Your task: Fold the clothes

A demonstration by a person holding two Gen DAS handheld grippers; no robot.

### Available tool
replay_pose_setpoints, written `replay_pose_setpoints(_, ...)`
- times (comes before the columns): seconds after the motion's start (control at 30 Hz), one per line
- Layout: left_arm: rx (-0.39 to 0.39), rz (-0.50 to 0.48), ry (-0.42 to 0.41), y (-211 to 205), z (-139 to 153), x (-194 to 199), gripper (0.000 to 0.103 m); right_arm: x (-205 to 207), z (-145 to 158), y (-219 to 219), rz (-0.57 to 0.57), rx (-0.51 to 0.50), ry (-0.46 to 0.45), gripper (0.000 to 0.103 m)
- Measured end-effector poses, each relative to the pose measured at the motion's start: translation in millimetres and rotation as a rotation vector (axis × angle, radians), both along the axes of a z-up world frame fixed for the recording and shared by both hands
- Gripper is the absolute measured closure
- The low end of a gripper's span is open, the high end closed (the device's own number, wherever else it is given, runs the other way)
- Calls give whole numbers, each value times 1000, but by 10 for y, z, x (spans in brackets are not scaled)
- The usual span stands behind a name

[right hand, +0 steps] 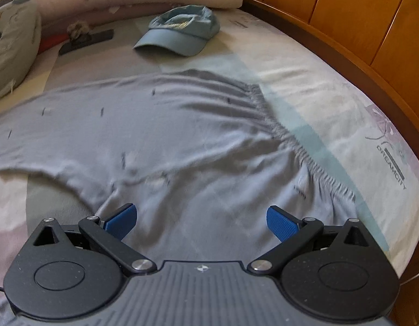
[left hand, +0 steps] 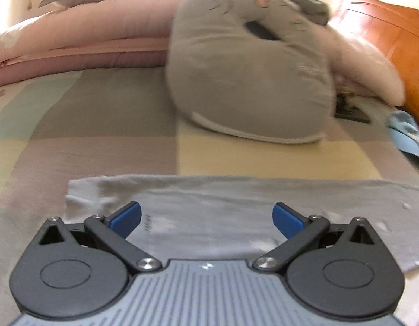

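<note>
Both tools, the left tool (left hand: 206, 218) and the right tool (right hand: 201, 220), hover with fingers spread wide and empty over the grey trousers (right hand: 168, 135), which lie flat and unfolded on the bed (right hand: 318, 103) (elastic waistband toward 3 o'clock). No fold looks made yet; nearly everything remains.

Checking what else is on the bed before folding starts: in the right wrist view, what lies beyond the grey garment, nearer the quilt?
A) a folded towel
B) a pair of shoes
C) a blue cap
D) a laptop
C: a light blue cap sits brim-forward on the bed sheet, past the far edge of the grey garment.
</note>
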State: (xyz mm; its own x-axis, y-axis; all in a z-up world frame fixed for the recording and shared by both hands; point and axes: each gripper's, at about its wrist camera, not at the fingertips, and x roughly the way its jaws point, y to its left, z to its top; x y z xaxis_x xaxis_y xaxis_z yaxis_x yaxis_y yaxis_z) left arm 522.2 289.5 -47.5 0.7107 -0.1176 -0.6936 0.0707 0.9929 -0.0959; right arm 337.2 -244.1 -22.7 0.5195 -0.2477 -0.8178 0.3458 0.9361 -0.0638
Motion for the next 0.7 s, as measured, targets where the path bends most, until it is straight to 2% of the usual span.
replay_pose_setpoints(0.13,58,-39,-7,-193,83,-170,1,134,41,-123,-18,32,-48,0)
replay_pose_setpoints(0.4,31,-80,-8,-447,215,-372,1,90,-56,-274,-38,111,-71,0)
replay_pose_setpoints(0.5,46,-91,-20,-588,326,-506,1,116,-43,-376,-36,132,-98,0)
replay_pose_setpoints(0.7,40,-62,-31,-872,548,-866,1,513,91,-671,17,222,-194,0)
